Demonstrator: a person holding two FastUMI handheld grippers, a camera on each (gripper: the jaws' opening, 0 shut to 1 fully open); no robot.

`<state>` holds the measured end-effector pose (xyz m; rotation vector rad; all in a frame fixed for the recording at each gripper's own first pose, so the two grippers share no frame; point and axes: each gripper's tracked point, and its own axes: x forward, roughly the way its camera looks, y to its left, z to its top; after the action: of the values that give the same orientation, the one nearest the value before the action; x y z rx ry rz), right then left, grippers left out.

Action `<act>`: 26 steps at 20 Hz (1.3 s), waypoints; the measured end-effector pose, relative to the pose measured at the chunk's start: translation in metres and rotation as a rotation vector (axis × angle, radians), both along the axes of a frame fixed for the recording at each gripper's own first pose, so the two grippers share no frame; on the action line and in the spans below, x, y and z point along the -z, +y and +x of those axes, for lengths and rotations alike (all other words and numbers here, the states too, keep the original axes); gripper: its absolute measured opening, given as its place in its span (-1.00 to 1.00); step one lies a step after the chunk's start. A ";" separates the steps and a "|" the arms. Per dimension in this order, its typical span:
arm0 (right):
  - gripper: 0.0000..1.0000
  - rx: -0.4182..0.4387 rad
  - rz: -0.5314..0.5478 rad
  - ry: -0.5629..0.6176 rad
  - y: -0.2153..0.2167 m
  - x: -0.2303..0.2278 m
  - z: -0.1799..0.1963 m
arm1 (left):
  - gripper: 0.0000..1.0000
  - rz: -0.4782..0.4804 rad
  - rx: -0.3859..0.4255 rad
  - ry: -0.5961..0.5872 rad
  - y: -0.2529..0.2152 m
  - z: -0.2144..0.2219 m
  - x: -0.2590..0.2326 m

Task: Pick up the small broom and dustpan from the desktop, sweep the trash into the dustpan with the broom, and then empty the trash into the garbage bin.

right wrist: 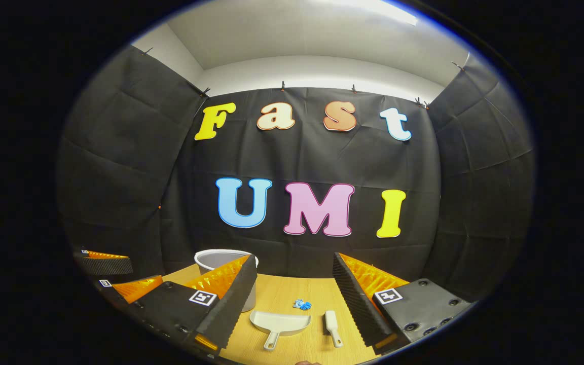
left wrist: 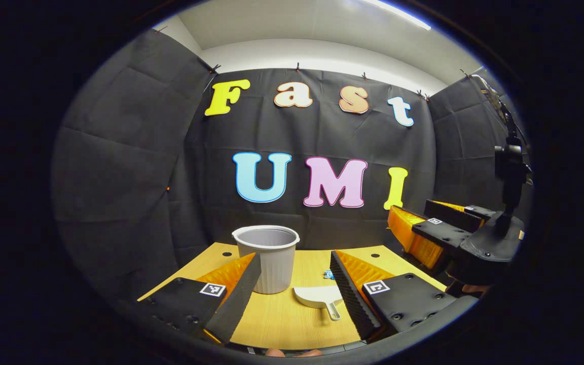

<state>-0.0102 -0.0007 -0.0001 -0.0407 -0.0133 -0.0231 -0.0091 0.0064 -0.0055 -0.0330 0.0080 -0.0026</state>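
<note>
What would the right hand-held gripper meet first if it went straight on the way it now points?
Probably the wooden desktop, near the small blue scrap of trash; the white plastic dustpan and small white broom lie nearer, between its open fingers. Depth is hard to judge.

Both views look forward over spread fingers from just above the yellow wooden desktop [left wrist: 292, 314] [right wrist: 292, 294], sharing its far half.

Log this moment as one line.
stage: pre-grasp | left tongs: open | right tongs: open | dustpan, broom, trash: on desk | bin: upright
</note>
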 end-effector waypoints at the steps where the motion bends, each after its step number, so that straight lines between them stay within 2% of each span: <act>1: 0.83 0.003 0.003 -0.001 0.000 0.000 -0.001 | 0.61 -0.001 -0.002 0.000 0.001 0.000 0.000; 2: 0.92 0.010 0.003 -0.004 -0.002 0.000 0.000 | 0.61 0.000 -0.002 -0.001 0.002 0.000 0.000; 3: 0.92 0.018 -0.001 -0.002 -0.003 0.002 -0.001 | 0.61 0.002 -0.007 -0.003 0.003 -0.002 0.002; 4: 0.83 0.025 -0.005 -0.003 -0.005 0.003 -0.001 | 0.67 0.003 -0.010 -0.008 0.004 0.000 0.000; 7: 0.84 0.023 0.002 0.014 -0.004 0.009 0.001 | 0.67 0.024 -0.009 -0.006 0.002 0.004 0.004; 8: 0.84 0.027 0.001 0.016 -0.005 0.008 0.000 | 0.62 0.028 -0.011 -0.011 0.003 0.005 0.001; 11: 0.83 0.044 -0.014 0.000 -0.011 0.001 0.000 | 0.67 0.028 0.013 -0.021 -0.004 0.009 0.000; 12: 0.92 0.050 -0.018 -0.005 -0.015 -0.001 0.001 | 0.69 0.033 0.018 -0.024 -0.006 0.010 -0.001; 13: 0.92 0.056 -0.021 -0.004 -0.018 -0.002 0.000 | 0.62 0.038 0.020 -0.025 -0.007 0.012 0.000; 14: 0.83 0.068 -0.027 -0.005 -0.022 -0.002 0.001 | 0.62 0.042 0.029 -0.028 -0.010 0.014 -0.002; 15: 0.83 0.080 -0.036 -0.006 -0.026 -0.004 0.001 | 0.67 0.046 0.039 -0.029 -0.015 0.015 -0.001; 18: 0.83 0.102 -0.068 -0.016 -0.035 -0.009 0.001 | 0.67 0.048 0.077 -0.036 -0.027 0.023 -0.004; 19: 0.92 0.105 -0.072 -0.014 -0.036 -0.009 0.004 | 0.61 0.050 0.086 -0.028 -0.031 0.029 -0.001; 23: 0.92 0.106 -0.070 0.007 -0.044 -0.004 0.011 | 0.62 0.020 0.131 0.009 -0.051 0.047 0.000; 24: 0.93 0.115 -0.071 -0.004 -0.051 -0.009 0.014 | 0.69 0.017 0.144 0.008 -0.056 0.052 -0.002; 25: 0.83 0.124 -0.071 -0.018 -0.058 -0.013 0.018 | 0.69 0.023 0.145 0.006 -0.058 0.059 -0.003; 26: 0.83 0.129 -0.067 -0.028 -0.063 -0.014 0.023 | 0.62 0.037 0.137 0.009 -0.059 0.066 -0.004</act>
<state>0.0131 -0.0636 0.0144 -0.1077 -0.0397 -0.1523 0.0574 -0.0526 -0.0014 0.0043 0.0197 -0.1390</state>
